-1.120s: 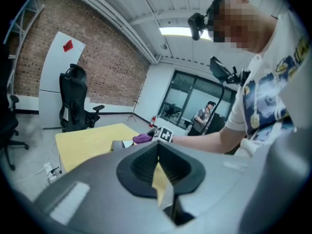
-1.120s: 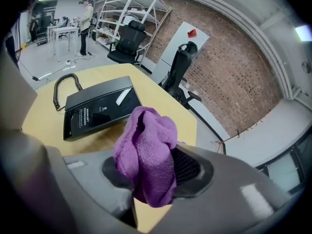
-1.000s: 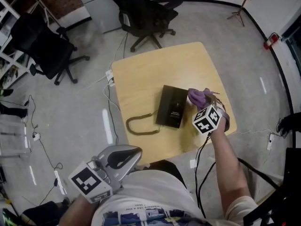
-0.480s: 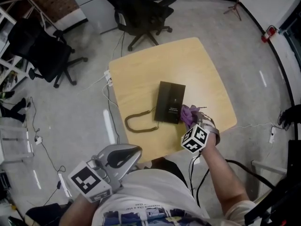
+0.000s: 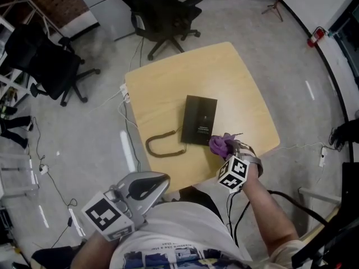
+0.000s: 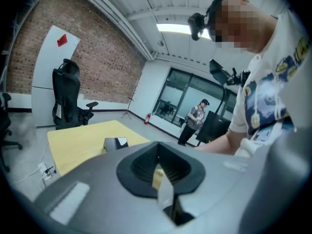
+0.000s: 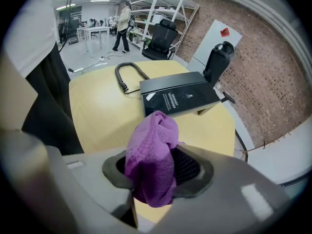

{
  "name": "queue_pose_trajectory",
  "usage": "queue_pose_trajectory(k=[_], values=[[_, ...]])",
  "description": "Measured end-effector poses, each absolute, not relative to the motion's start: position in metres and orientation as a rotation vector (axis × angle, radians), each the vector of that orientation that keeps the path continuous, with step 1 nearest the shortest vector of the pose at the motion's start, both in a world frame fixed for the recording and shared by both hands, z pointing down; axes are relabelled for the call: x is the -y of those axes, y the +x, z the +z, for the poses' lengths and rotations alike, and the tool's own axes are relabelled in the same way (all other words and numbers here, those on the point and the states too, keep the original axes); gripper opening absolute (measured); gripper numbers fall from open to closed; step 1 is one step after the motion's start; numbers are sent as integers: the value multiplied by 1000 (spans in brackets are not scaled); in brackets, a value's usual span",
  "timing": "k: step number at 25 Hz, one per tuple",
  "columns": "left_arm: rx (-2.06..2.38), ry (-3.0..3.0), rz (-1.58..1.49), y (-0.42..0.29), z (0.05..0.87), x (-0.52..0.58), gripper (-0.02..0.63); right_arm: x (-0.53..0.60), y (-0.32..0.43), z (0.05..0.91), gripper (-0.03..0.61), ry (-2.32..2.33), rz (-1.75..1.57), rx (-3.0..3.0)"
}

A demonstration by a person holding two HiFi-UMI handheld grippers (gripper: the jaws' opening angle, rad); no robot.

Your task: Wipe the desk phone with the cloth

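Observation:
A black desk phone (image 5: pixel 199 120) lies flat near the middle of the yellow table (image 5: pixel 168 83), with its coiled cord (image 5: pixel 162 146) looping off its near left side. My right gripper (image 5: pixel 227 152) hovers over the table's near edge, just off the phone's near right corner, and is shut on a bunched purple cloth (image 5: pixel 219 144). In the right gripper view the cloth (image 7: pixel 152 155) bulges from between the jaws, with the phone (image 7: pixel 178 99) and the cord (image 7: pixel 127 77) ahead of it. My left gripper (image 5: pixel 160 181) is held low by the person's torso, off the table, shut and holding nothing.
Black office chairs (image 5: pixel 162 13) (image 5: pixel 42 55) stand beyond the table. Cables (image 5: pixel 126 108) trail on the floor at the table's left. A red fire extinguisher (image 5: pixel 314 36) sits by the right wall. A person (image 6: pixel 196 121) stands far off in the left gripper view.
My right gripper, with the cloth, has slid from the phone's far right side toward me, down to the phone's near right corner. The left gripper has stayed put.

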State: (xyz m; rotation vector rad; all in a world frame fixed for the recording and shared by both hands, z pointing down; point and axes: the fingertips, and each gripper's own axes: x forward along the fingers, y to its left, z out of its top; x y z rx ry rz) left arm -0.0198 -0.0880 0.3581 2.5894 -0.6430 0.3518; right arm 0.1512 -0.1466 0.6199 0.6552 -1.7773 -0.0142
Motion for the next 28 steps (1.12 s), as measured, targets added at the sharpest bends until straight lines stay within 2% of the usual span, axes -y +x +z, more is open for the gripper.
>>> queue_pose_trajectory(k=[8, 15, 28], values=[[665, 2583, 334, -23, 359, 95, 5, 228, 188, 546, 160, 852, -94, 1821], [701, 2567, 341, -25, 359, 106, 5, 302, 170, 506, 160, 843, -221, 1920], [818, 2474, 335, -44, 359, 117, 5, 357, 102, 538, 160, 445, -287, 2011]])
